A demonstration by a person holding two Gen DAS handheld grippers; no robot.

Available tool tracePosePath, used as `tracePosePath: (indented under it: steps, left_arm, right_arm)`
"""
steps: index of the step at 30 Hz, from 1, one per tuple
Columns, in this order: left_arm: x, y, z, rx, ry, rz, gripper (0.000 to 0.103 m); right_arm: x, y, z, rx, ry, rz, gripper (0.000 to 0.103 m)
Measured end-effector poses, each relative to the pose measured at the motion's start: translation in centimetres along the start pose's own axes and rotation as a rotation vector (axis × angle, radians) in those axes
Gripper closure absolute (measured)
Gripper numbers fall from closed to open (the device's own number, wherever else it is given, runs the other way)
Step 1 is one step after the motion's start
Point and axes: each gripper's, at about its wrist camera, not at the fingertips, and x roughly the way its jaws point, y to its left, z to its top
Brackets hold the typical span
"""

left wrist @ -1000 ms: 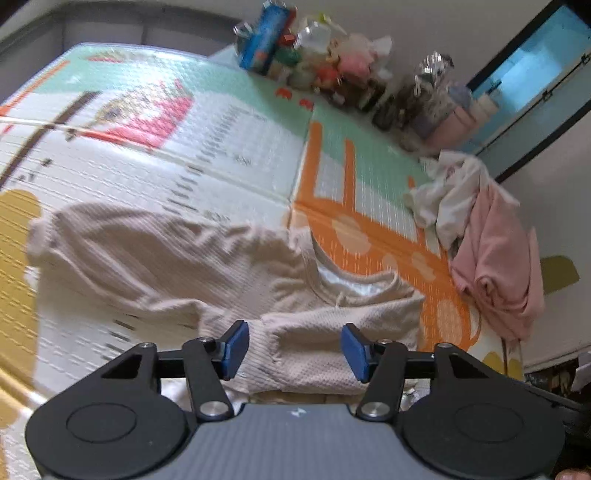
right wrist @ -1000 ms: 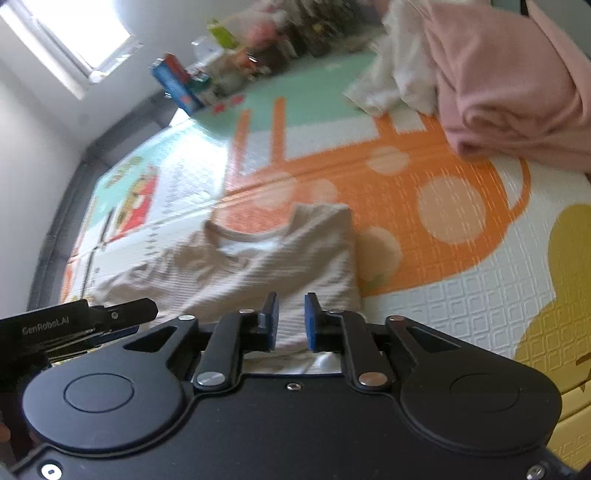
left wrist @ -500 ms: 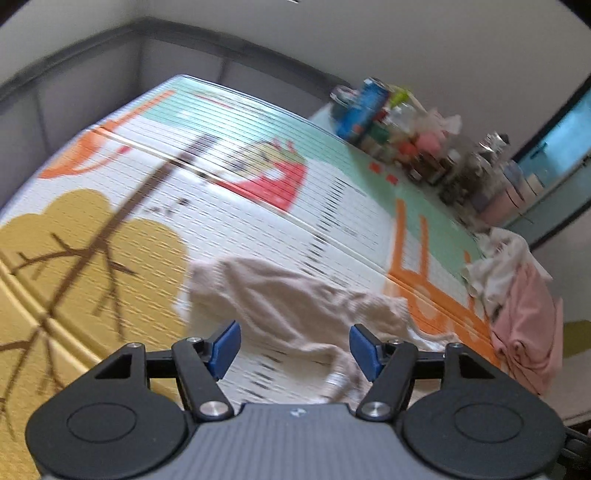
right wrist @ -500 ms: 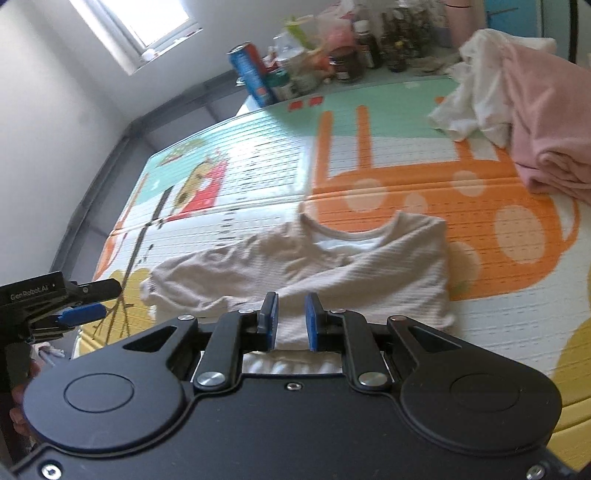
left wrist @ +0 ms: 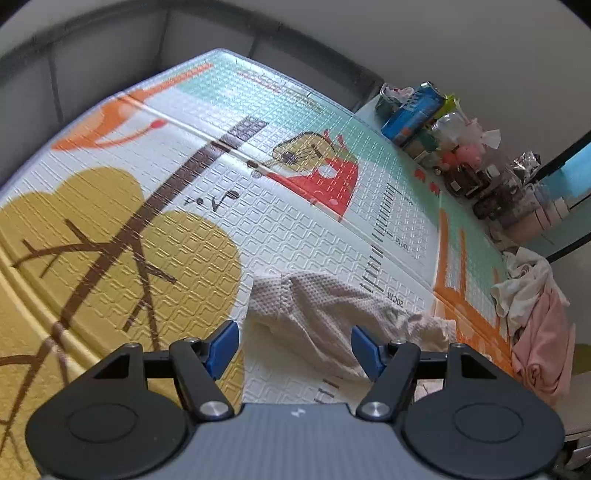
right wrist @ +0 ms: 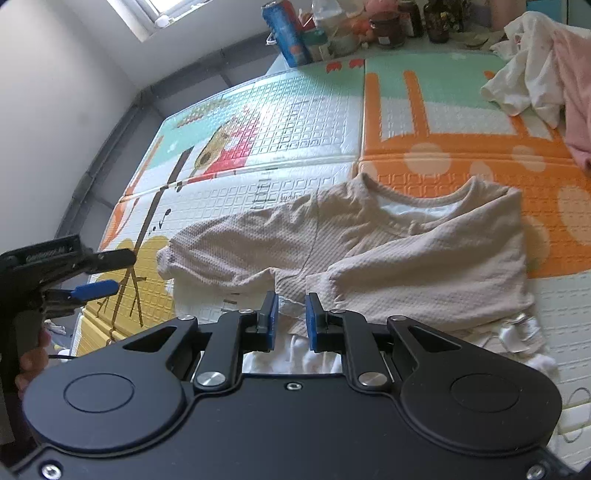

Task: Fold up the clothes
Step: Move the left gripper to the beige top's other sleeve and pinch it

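On the bright play mat (right wrist: 306, 122) lies a beige long-sleeved top (right wrist: 388, 254), spread out with its neck hole toward the orange part of the mat. One sleeve is folded over the body, and the other sleeve (left wrist: 332, 314) stretches out to the side, ending near the yellow tree picture. The left claw (left wrist: 291, 345) tips down toward the mat, right above the end of that long sleeve. Its blue pads (left wrist: 221, 345) stand wide apart and have just been opening more; the sleeve shows in the gap, but the pads do not press on it. From the right wrist view, the left claw (right wrist: 107, 271) pokes in from the left edge, off to the side of the sleeve's cuff, and a bit of the person's hand (right wrist: 31, 363) shows on its handle. The right claw (right wrist: 290, 319) also tips down, at the bottom edge of the top. Its blue pads sit close together with a small gap, and white cloth shows in and under that gap, but I cannot tell if the pads are pinching it. A pile of pink and white clothes (right wrist: 546, 70) sits at the far corner of the mat. Cans and bottles (right wrist: 332, 33) stand along the far edge by the wall.
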Motion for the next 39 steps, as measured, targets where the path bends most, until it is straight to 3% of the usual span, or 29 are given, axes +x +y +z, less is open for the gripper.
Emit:
tracePosePath:
  steps: [12,24,27,35,39]
  left_arm:
    - [4.4,3.3,1.3,-0.079,0.011,-0.089,0.034]
    - [6.4,4.9,2.1,-0.127,0.029,-0.167,0.042]
    - [6.8,4.8,2.2,-0.119,0.038,-0.178,0.047]
    - [7.6,5.0,2.3,-0.118,0.054,-0.216,0.078]
    - [7.4,5.2,2.2,-0.122,0.045,-0.234,0.085]
  right_arm:
    - [3.1,1.0,-1.6,-0.048,-0.038,-0.014,0.091]
    - [5.6,1.6,-1.5,-0.023,-0.154,-0.015,0.092]
    - [6.5,1.7,-1.2,-0.017,-0.152,-0.028,0.092]
    - [8.0,1.7,-1.1,0.01,-0.128,-0.045,0.092]
    - [8.1,1.6,-1.1,0.022,-0.125,-0.053,0.092]
